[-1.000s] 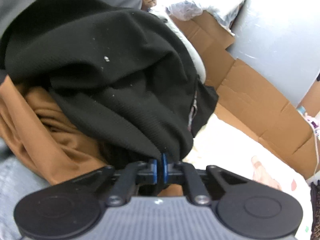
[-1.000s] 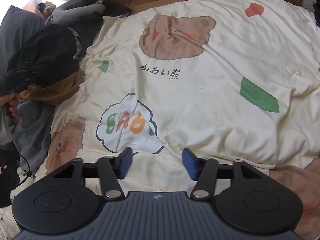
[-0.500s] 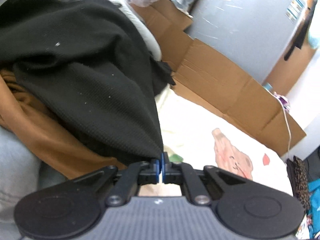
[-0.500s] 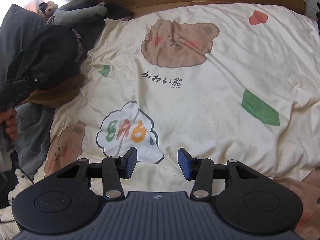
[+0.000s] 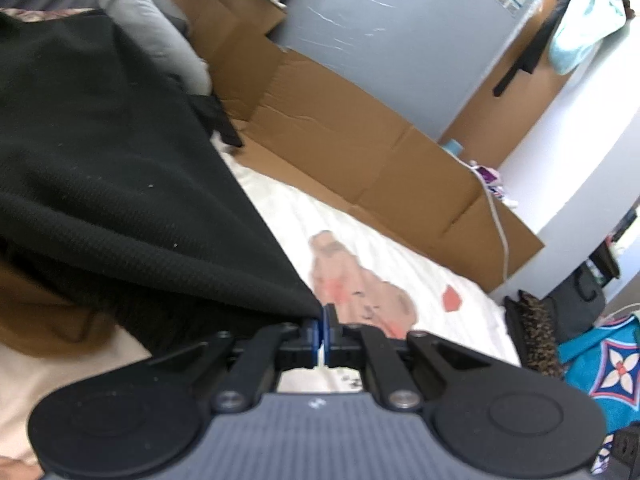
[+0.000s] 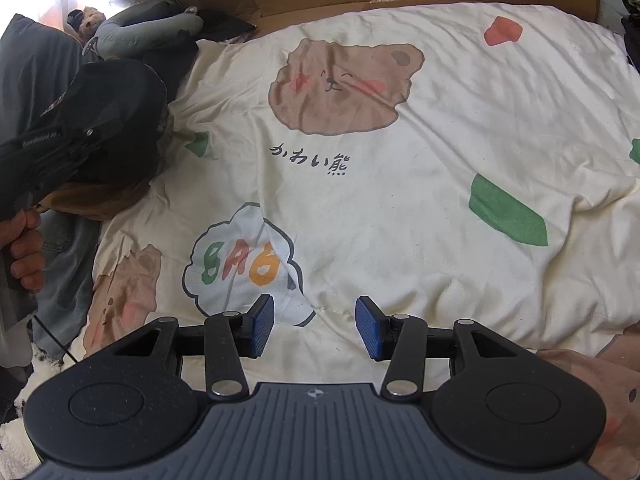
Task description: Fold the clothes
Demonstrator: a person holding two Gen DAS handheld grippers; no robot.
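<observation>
While the cream bed cover (image 6: 400,208) lies spread wide, the black garment (image 5: 104,184) stretches taut from the clothes pile (image 6: 80,184) at its left edge, one corner clamped in the left tool (image 5: 322,330). Level above the cover, the right tool (image 6: 315,326) gapes, holding nothing.

A quilt (image 6: 400,184) covers the bed, and cardboard (image 5: 360,152) stands along its far edge. Behind the cardboard is a cabinet (image 5: 392,40). At the quilt's left edge lies a heap of clothes: a knit (image 5: 100,168) on top, a second garment (image 5: 44,312) under it, jeans (image 6: 64,248) nearer the camera. Behind the heap a pillow (image 6: 144,32) lies beside the cardboard. The left gripper (image 5: 322,330) pinches the knit's corner above the quilt. The right gripper (image 6: 315,326) hangs over the quilt's near part, jaws apart, well right of the heap.
</observation>
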